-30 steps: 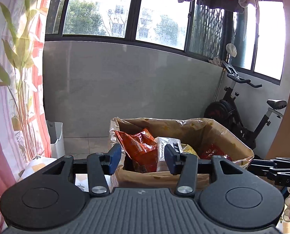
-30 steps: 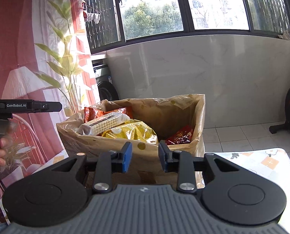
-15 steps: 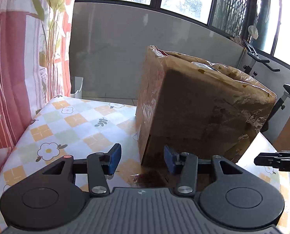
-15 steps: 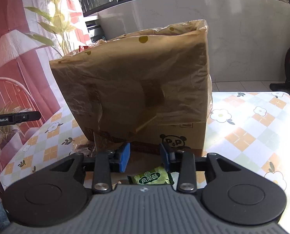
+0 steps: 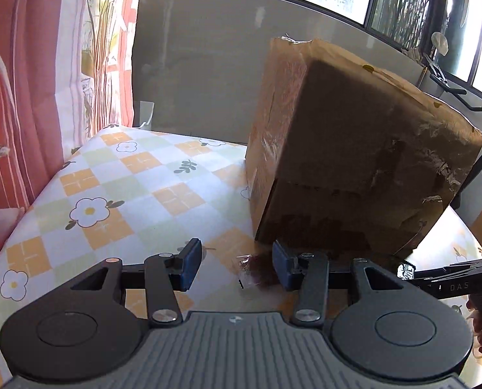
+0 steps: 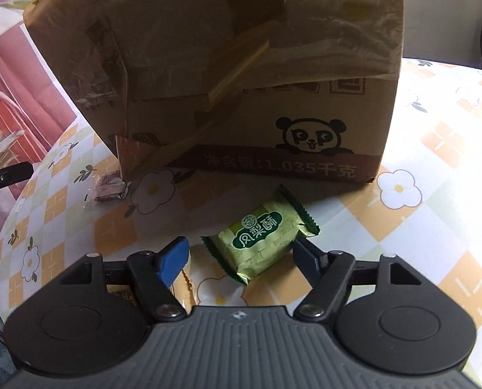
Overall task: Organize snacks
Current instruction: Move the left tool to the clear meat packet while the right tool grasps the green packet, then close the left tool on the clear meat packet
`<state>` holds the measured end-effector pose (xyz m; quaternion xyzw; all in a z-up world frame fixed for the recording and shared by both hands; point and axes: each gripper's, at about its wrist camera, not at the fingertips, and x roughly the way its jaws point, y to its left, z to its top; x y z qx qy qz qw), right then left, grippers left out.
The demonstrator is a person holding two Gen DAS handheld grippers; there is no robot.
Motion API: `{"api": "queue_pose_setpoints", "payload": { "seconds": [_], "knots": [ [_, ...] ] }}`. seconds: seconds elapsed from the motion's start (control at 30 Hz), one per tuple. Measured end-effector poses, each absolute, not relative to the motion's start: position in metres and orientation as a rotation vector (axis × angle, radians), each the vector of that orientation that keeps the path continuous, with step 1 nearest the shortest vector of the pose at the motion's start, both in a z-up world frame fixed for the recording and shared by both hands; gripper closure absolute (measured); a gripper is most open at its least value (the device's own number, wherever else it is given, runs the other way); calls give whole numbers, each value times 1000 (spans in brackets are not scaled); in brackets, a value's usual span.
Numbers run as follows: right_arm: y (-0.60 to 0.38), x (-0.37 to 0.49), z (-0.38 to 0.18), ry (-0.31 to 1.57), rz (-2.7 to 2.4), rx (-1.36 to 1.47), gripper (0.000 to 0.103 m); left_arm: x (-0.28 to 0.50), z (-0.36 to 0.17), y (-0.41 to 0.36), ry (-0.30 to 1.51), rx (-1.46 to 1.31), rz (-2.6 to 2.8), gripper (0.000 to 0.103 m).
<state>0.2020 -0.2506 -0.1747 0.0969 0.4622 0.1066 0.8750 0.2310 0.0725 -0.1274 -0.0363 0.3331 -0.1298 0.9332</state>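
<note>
Dropping both grippers low, box top now out of my sight. Right gripper (image 6: 241,254) jaws just opening, spread wide around green snack packet (image 6: 263,239), pads not pressing. Packet shiny, serrated ends, flat on tablecloth (image 6: 435,168) before cardboard box (image 6: 241,74). Left gripper (image 5: 237,265) jaws apart over small clear-wrapped snack (image 5: 248,272) at box corner (image 5: 354,162); right view shows it too (image 6: 109,185).

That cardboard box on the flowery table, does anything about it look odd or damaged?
Yes. The cardboard box looks battered: its sides are patched with wrinkled, peeling tape. Two small snacks lie loose outside it, a green packet in front and a dark clear-wrapped one at its corner.
</note>
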Motion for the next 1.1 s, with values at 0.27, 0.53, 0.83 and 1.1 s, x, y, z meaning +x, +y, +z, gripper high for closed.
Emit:
{"api": "queue_pose_setpoints", "payload": {
  "seconds": [0.27,0.53,0.83,1.1],
  "knots": [
    [-239,222,-180,969,144,86,30,230,-137,73,704,-81,-255,52],
    [-225,205,-188,871,145,-72,60,232,-148,69,733,-81,-252,52],
    [-228,184,-191,788,190,-33,60,254,-169,45,798,-70,-288,47],
    [-231,170,-196,689,207,-17,60,278,-173,33,790,-59,-319,43]
  ]
}}
